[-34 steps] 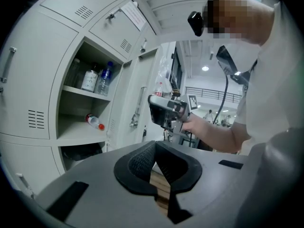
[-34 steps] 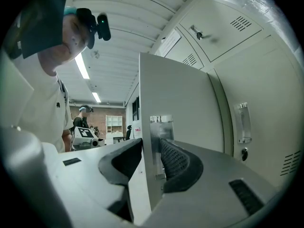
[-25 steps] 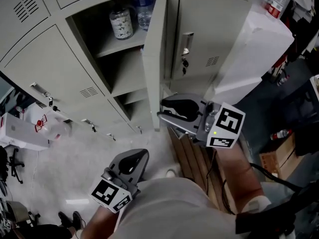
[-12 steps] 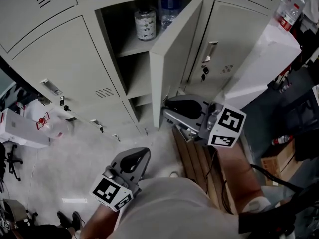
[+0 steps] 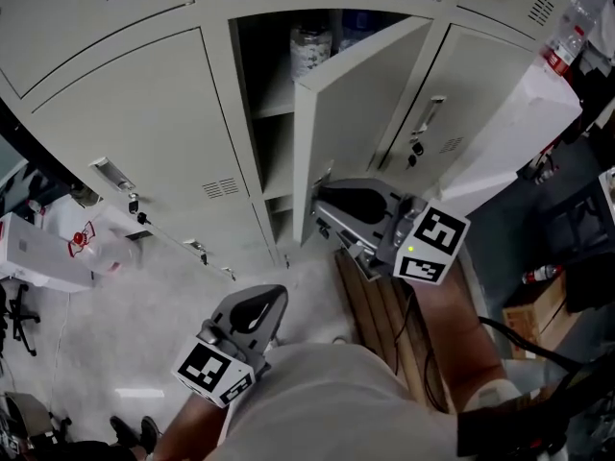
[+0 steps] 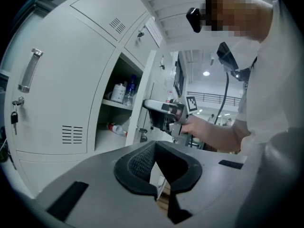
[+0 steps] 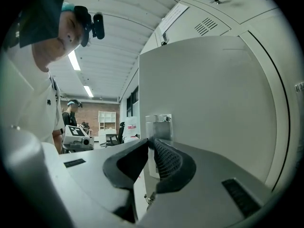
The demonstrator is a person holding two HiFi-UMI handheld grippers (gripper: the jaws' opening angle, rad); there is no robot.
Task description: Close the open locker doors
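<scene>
One grey locker door (image 5: pixel 370 104) stands half open, hinged on its right, with its outer face turned to me. My right gripper (image 5: pixel 319 198) is at the door's free edge. In the right gripper view its jaws (image 7: pixel 149 141) have just been closing, and the door's metal handle (image 7: pixel 159 123) shows in the thin gap between them. The pads seem to press on it. My left gripper (image 5: pixel 261 305) hangs low over the floor, away from the lockers. Its jaws (image 6: pixel 154 147) meet at the tips with nothing in them. Bottles (image 5: pixel 309 48) stand on the shelf inside.
Shut locker doors (image 5: pixel 144 123) flank the open one, with keys in their locks. Wooden slats (image 5: pixel 377 305) lie on the floor under my right arm. A tall white box (image 5: pixel 514 128) leans at the right, and a white bag (image 5: pixel 53 248) lies on the floor at the left.
The open door has swung from edge-on to about half shut. My right gripper has followed its free edge and its jaws have narrowed. The left gripper has kept its place in the picture.
</scene>
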